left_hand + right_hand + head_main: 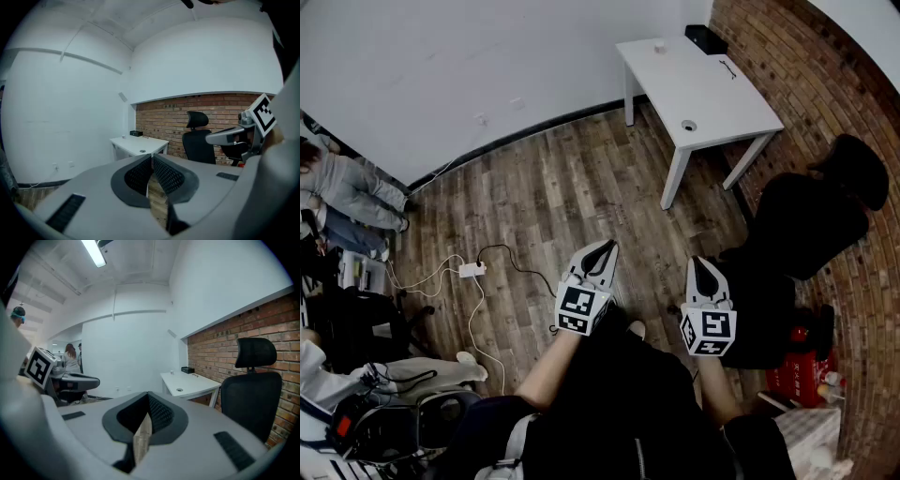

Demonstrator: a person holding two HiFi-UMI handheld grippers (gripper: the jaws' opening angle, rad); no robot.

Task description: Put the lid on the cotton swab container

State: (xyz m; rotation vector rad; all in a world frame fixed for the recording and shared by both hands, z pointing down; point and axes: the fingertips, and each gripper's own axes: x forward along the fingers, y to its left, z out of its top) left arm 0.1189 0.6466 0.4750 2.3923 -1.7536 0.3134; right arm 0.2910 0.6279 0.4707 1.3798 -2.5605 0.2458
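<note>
The left claw [606, 246] and right claw [699, 262] are each pressed together and empty, above the wood floor [544, 197]. Well apart at 1 o'clock, the white desk [722, 98] carries a small white container [659, 45] and a small round piece [688, 125], too small to identify.

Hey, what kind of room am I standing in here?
Probably an office or lab room: a white desk beside a brick wall, a black office chair, and wood-plank flooring.

No readable text, label or number anywhere.
</note>
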